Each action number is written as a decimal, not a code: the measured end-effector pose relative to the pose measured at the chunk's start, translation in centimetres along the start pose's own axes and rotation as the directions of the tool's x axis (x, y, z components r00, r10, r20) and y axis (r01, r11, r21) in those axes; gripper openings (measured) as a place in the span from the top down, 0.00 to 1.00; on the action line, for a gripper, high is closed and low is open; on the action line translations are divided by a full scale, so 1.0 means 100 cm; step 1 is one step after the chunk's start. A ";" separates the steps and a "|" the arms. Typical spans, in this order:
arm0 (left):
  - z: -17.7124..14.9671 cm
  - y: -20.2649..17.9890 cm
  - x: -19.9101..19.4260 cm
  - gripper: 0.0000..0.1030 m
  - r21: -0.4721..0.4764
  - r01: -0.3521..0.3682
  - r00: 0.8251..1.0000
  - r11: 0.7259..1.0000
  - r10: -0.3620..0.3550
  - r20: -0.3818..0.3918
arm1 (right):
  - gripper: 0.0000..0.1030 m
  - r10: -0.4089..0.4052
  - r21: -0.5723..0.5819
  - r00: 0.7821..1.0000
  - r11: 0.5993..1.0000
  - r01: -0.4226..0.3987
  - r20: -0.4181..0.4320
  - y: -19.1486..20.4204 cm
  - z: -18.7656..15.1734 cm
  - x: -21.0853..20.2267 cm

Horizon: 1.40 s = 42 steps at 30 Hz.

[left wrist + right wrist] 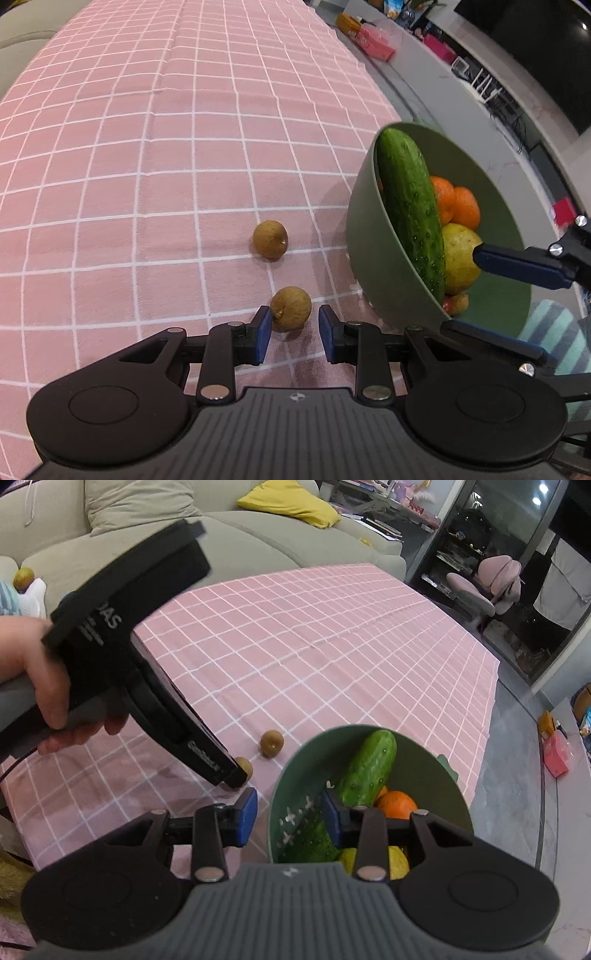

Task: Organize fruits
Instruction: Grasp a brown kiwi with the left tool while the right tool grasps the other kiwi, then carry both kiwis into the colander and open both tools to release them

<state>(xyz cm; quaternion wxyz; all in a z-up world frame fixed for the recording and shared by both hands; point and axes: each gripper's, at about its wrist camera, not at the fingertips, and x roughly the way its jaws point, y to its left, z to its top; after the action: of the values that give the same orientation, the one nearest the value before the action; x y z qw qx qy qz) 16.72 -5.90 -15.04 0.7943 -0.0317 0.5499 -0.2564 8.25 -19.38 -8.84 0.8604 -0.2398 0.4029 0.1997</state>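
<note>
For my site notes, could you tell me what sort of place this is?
Most likely a home living room: a sofa with a yellow cushion stands behind the pink checked tablecloth, and a bowl of fruit sits on it.

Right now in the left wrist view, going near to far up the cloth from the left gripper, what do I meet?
Left gripper → near brown fruit between its open fingers → far brown fruit → bare pink checked cloth.

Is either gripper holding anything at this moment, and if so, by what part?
Nothing is held. The left gripper is open around the nearer small brown fruit on the tablecloth, pads not closed. The right gripper is open over the green bowl's rim.
</note>
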 end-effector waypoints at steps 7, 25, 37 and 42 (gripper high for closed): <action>0.000 0.000 0.006 0.75 -0.013 0.004 1.000 1.000 -0.004 -0.001 | 0.66 0.008 -0.010 1.000 1.000 -0.008 -0.001 -0.001 0.001 0.003; 0.004 0.059 -0.041 0.76 -0.154 -0.053 0.993 0.987 0.069 0.100 | 0.68 0.112 -0.335 0.987 0.931 -0.144 -0.113 0.010 0.070 0.078; -0.006 0.074 -0.033 0.76 -0.189 -0.028 0.998 0.981 0.039 0.051 | 0.76 0.118 -0.362 0.952 0.906 -0.219 -0.281 0.006 0.077 0.136; -0.005 0.077 -0.033 0.76 -0.206 -0.019 0.998 0.978 0.032 0.060 | 0.77 0.120 -0.347 0.947 0.911 -0.224 -0.297 0.003 0.077 0.144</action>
<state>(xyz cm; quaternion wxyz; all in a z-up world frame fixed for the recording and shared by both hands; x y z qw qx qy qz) 18.28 2.33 -14.99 0.8069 -0.1146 0.5485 -0.1871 21.23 -12.56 -16.00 0.7142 -0.3885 0.4900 0.3144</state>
